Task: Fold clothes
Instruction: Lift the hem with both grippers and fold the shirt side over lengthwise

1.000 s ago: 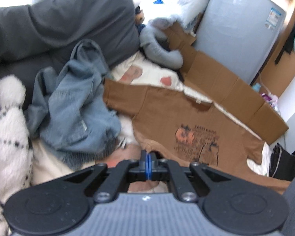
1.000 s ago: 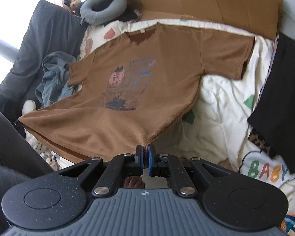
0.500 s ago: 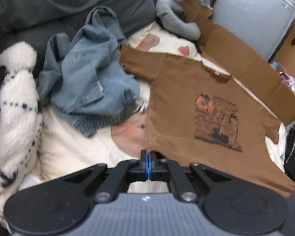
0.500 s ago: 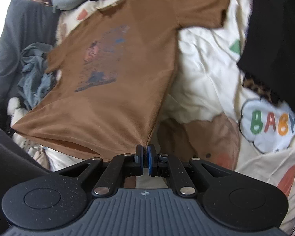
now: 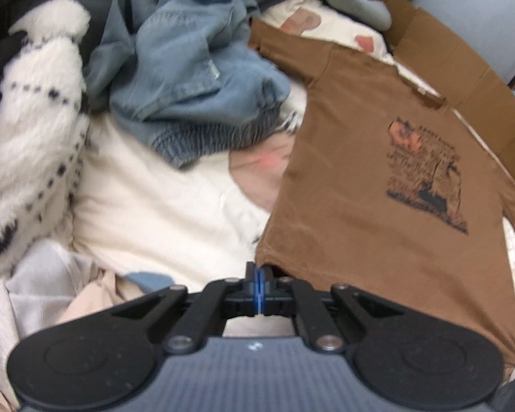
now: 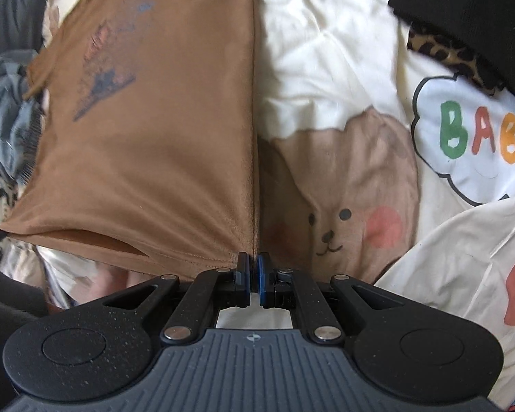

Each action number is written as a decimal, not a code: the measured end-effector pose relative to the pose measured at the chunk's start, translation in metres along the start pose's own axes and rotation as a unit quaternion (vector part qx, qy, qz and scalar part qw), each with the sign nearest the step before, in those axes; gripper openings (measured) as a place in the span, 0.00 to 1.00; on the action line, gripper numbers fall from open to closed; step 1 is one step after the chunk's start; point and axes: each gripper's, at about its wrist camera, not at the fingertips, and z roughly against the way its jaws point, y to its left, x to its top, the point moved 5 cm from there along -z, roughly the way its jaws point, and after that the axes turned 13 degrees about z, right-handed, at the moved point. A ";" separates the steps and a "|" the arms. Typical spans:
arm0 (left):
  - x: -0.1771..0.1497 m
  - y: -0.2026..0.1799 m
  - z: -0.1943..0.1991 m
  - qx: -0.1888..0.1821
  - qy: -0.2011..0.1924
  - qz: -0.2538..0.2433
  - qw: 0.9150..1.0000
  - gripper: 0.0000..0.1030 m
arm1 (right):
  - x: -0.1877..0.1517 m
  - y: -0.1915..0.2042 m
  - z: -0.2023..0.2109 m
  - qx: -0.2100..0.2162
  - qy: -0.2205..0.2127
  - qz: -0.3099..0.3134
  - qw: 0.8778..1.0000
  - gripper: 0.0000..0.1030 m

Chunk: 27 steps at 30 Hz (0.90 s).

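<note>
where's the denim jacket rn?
In the left wrist view the denim jacket lies crumpled at upper left on the bed, between the white fluffy blanket and the brown t-shirt.

We read "BAB", cut off at the frame edge, on the cream bedsheet's cloud patch (image 6: 477,137), 3 o'clock; T-shirt print (image 5: 425,168) illegible.

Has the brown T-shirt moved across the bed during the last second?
Yes. The brown T-shirt has been dragged toward the camera: in the right wrist view its right edge earlier stopped short of the bear print on the sheet and now lies alongside it.
</note>
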 end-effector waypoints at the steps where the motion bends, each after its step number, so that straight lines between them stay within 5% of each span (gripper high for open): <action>1: -0.004 0.003 -0.004 0.003 0.005 0.002 1.000 0.00 | 0.000 -0.001 -0.004 -0.002 0.004 0.000 1.000 0.02; 12: -0.039 0.034 -0.044 0.057 0.092 -0.017 0.994 0.02 | -0.003 -0.004 -0.045 -0.024 0.028 0.014 0.999 0.03; 17: -0.029 0.046 -0.034 0.052 0.085 -0.005 0.995 0.12 | -0.007 -0.006 -0.050 -0.023 0.020 0.009 0.999 0.05; 20: -0.017 0.043 -0.039 0.039 0.077 -0.003 0.996 0.23 | -0.010 -0.008 -0.047 -0.014 0.005 0.006 1.000 0.15; 23: -0.011 0.034 -0.052 0.026 0.085 -0.016 0.996 0.27 | -0.011 -0.012 -0.041 0.001 -0.026 -0.003 1.000 0.36; 27: -0.014 0.031 -0.068 0.026 0.099 -0.020 0.995 0.35 | -0.006 -0.020 -0.037 0.008 -0.058 -0.023 0.998 0.39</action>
